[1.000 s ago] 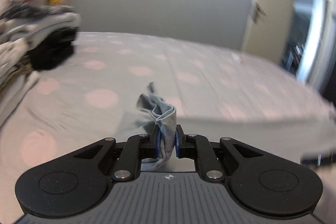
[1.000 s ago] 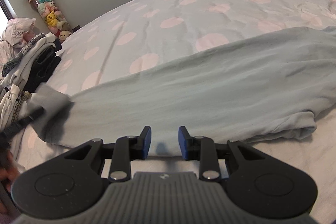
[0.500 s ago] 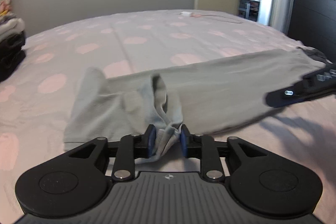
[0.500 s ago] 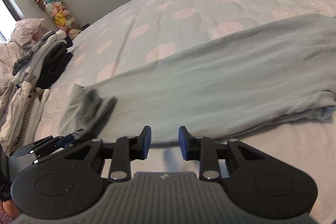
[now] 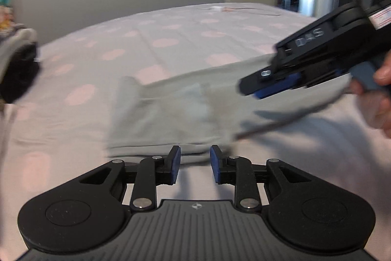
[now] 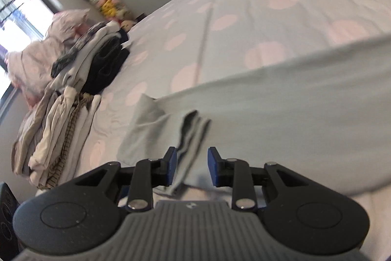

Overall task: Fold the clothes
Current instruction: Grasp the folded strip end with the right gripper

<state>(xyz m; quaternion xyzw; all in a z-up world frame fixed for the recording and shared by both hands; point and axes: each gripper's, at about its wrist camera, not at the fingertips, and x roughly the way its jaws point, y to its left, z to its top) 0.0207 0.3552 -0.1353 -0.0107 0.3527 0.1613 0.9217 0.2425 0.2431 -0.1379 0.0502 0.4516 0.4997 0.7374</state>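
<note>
My left gripper [image 5: 195, 164] spread, nothing between pads – near hem of grey garment [image 5: 171, 119] lies just ahead of tips. My right gripper [image 6: 191, 169] also spread; raised fold of grey cloth [image 6: 193, 131] stands between its pads, not pinched. Garment flat on dotted bedspread [image 6: 268, 4], long axis running left to right across both views, bulk stretching off to right. Right gripper nearer raised fold – closing there looks like next grip. Pile of clothes [image 6: 73, 80] at left edge of bed. No containers visible.
</note>
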